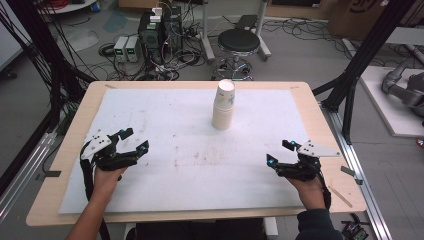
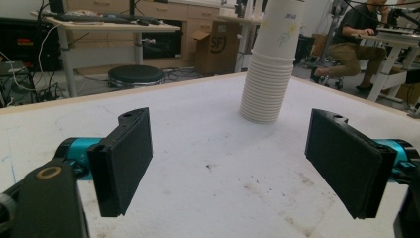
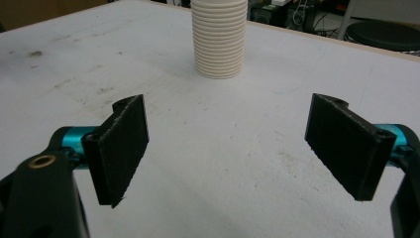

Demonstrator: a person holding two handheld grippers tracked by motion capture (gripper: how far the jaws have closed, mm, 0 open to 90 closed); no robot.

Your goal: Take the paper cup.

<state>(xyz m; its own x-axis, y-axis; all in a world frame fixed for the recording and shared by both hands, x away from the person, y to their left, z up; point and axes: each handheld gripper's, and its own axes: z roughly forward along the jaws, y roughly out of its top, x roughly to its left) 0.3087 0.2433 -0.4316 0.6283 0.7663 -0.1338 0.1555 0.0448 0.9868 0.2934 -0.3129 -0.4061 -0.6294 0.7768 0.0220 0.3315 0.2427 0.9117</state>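
A: Starting with the biggest thing, the table (image 1: 70,145) carries a white, scuffed mat (image 1: 165,120), and toward its far middle stands an upside-down stack of paper cups (image 1: 223,106), well apart from both hands.

B: How would it handle?

A: Light and thin-walled, I'd judge; a hard squeeze would crush it, and the nested cups may slide apart. Gripping low on the ribbed band of rims (image 3: 219,42) looks safest for the whole stack; the top cup (image 2: 280,25) alone could be pinched by its wall.

B: Anything in the way?

A: Nothing lies on the mat between them. Beyond the table sit a stool (image 1: 239,42) and cabled boxes (image 1: 159,32).

B: The tools?

A: Left gripper (image 1: 134,140) and right gripper (image 1: 279,151) both rest near the front edge, jaws spread wide, holding nothing.
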